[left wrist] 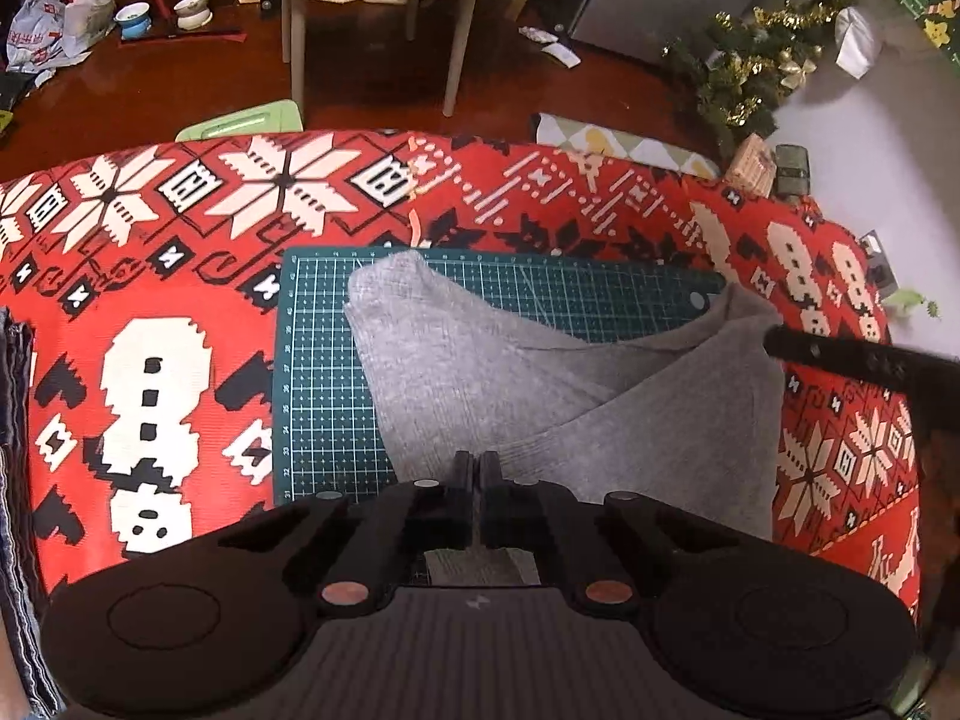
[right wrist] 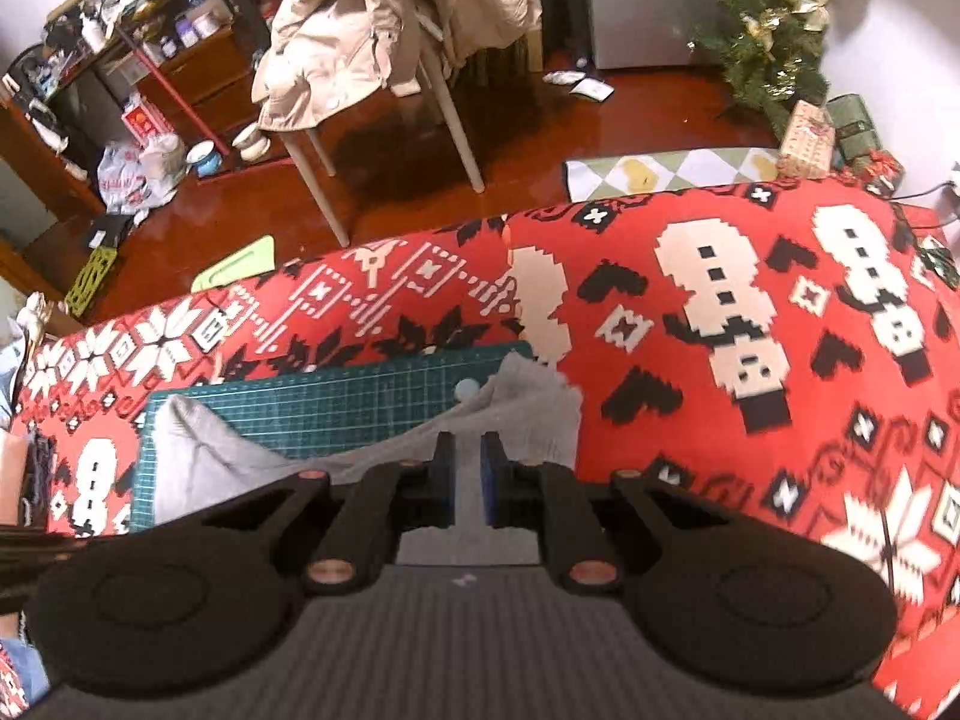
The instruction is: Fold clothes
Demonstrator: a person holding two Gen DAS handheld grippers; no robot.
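A grey garment (left wrist: 480, 372) lies on a green cutting mat (left wrist: 324, 360), its right half folded over diagonally. My left gripper (left wrist: 477, 465) is shut on the garment's near edge, with only a thin line of cloth between the fingers. In the right wrist view, my right gripper (right wrist: 468, 450) holds the grey garment (right wrist: 204, 462) at its right corner, with grey fabric filling the narrow gap between the blue pads (right wrist: 489, 480). That corner is raised off the mat (right wrist: 336, 402). A black finger of the right gripper (left wrist: 840, 354) shows in the left wrist view.
The mat sits on a table covered by a red snowman-patterned cloth (left wrist: 150, 276). Dark folded fabric (left wrist: 15, 420) lies at the table's left edge. Beyond the table stand a chair with a beige coat (right wrist: 336, 48), a small Christmas tree (right wrist: 774, 30) and floor clutter.
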